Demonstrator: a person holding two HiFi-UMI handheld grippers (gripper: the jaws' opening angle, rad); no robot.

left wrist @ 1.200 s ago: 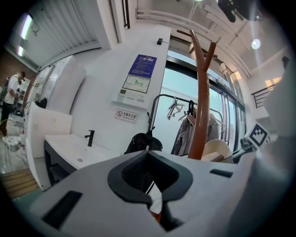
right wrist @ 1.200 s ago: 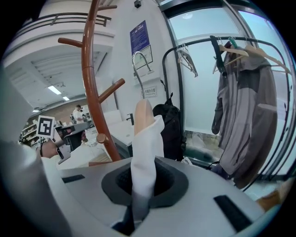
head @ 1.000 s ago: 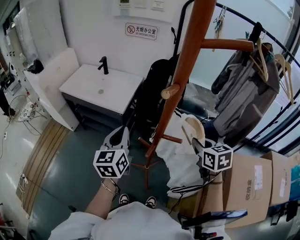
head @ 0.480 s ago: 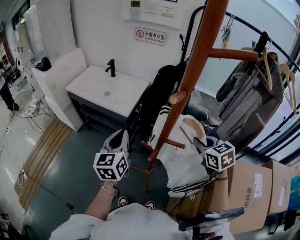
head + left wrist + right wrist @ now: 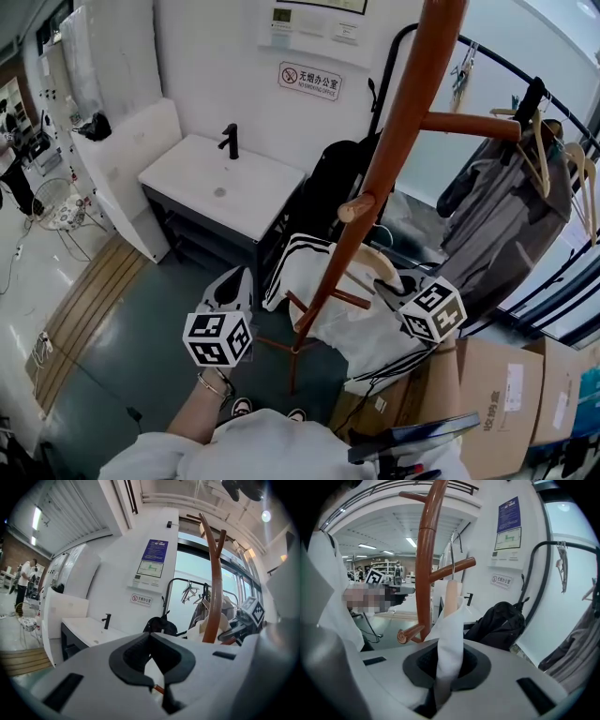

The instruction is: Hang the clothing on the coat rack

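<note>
Beside the wooden coat rack [image 5: 398, 131], my right gripper [image 5: 449, 667] is clamped on a fold of the white striped garment [image 5: 352, 328]. The cloth runs up from between my fingers onto its wooden hanger [image 5: 452, 595], right by the rack's pole, not clear if it's touching. My left gripper [image 5: 151, 641] has jaws pressed together on nothing, off to the garment's left and clear of it.

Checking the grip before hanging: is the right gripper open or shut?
Shut: the right gripper pinches a fold of the white garment between its jaws, as its own view shows.
</note>
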